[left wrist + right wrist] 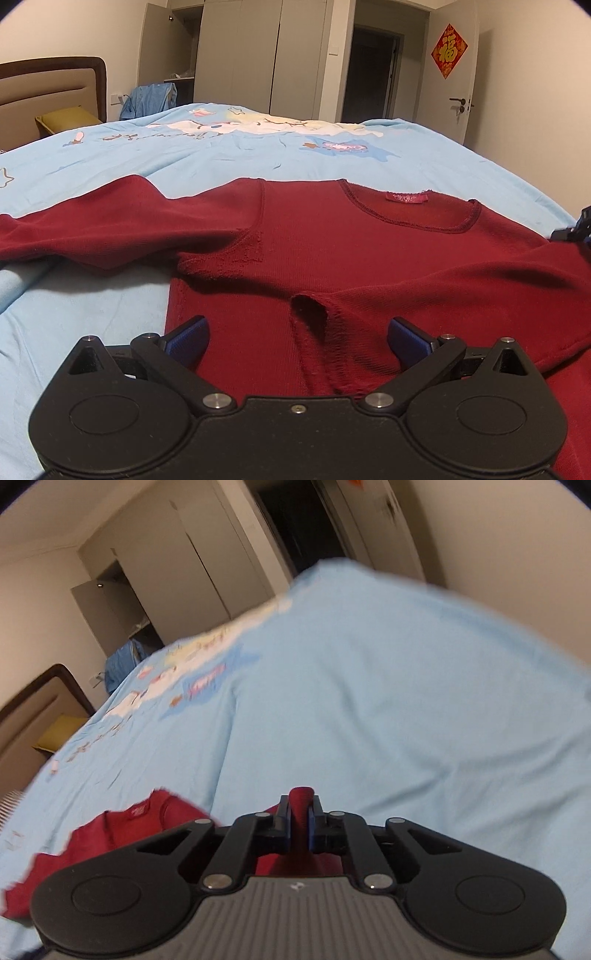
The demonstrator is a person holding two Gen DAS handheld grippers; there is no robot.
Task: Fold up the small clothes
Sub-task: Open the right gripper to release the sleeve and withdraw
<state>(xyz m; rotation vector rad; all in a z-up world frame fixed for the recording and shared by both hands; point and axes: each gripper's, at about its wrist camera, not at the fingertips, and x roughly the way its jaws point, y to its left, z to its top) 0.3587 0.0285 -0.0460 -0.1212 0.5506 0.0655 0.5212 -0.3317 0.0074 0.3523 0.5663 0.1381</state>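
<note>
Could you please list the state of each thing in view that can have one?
Left gripper: open, over the shirt.
Right gripper: shut on shirt fabric.
Shirt: spread on the bed, one sleeve folded across its front.
Wardrobe door: open.
Room door: open.

Dim, warm indoor light lit both views. The right wrist view was motion-blurred. Fisheye distortion bent the edges.

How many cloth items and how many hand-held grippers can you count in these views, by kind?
Red shirt: 1
Light blue bedsheet: 1
Blue cloth beside the wardrobe: 1
Hand-held grippers, left and right: 2
Total: 5
</note>
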